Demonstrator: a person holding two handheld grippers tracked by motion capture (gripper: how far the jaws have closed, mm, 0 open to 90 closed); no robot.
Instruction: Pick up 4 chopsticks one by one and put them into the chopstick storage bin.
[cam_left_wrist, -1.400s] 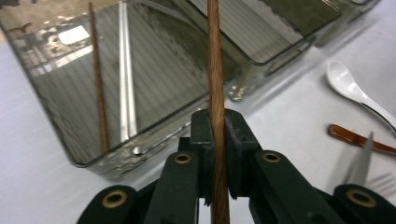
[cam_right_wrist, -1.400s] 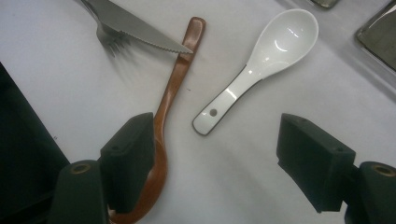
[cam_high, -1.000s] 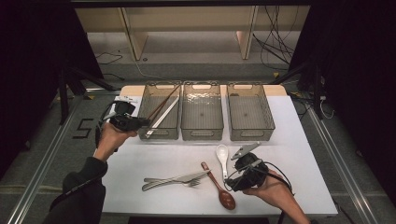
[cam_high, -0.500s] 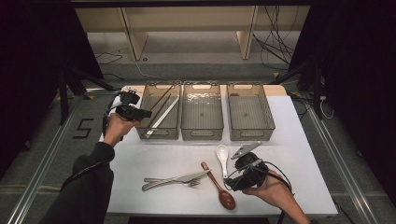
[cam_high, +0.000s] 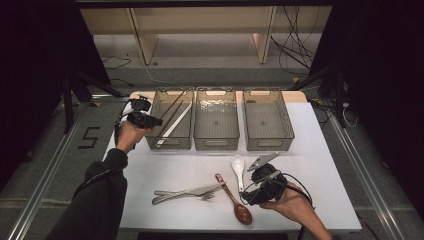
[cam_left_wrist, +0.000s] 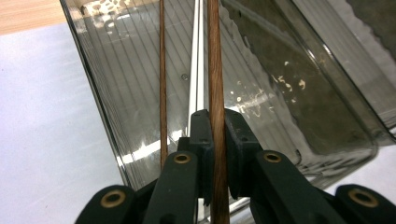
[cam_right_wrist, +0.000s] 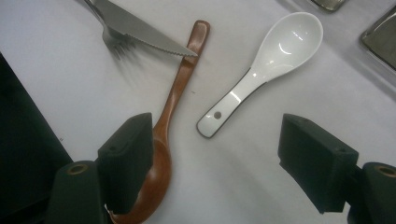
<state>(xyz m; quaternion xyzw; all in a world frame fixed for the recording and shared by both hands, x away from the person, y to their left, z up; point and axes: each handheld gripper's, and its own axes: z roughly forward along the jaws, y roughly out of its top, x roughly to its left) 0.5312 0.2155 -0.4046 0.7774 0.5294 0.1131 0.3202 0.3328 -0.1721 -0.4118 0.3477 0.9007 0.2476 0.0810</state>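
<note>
A: We've got a brown wooden chopstick (cam_left_wrist: 214, 74) pinched between the jaws of the left gripper (cam_left_wrist: 215, 140), clamped tight on its shaft. It runs straight up the left gripper view, over the leftmost bin (cam_high: 172, 137).

B: And we see a second brown chopstick (cam_left_wrist: 162, 84) just to its left there, lying inside that bin, with a pale white stick (cam_left_wrist: 200, 60) between the two.

A: From the high view we place the left gripper (cam_high: 145, 119) at the bin's left wall, the chopstick slanting up over the bin.

B: We count three clear bins in a row at the far side of the white table (cam_high: 310, 150): that one, a middle bin (cam_high: 216, 137) and a right bin (cam_high: 270, 137), standing just beside one another.

A: Down at the near edge, our right gripper (cam_right_wrist: 217, 163) hangs over the table with jaws spread wide, nothing between them.

B: Below it we see a white ceramic spoon (cam_right_wrist: 271, 60) and a brown wooden spoon (cam_right_wrist: 175, 98); the wooden one's bowl sits by the left-hand jaw in the right gripper view.

A: And a serrated knife (cam_right_wrist: 140, 32) rests its tip on that wooden handle, a fork (cam_right_wrist: 114, 39) under the blade.

B: In the high view, the right gripper (cam_high: 257, 187) sits just right of both spoons.
</note>
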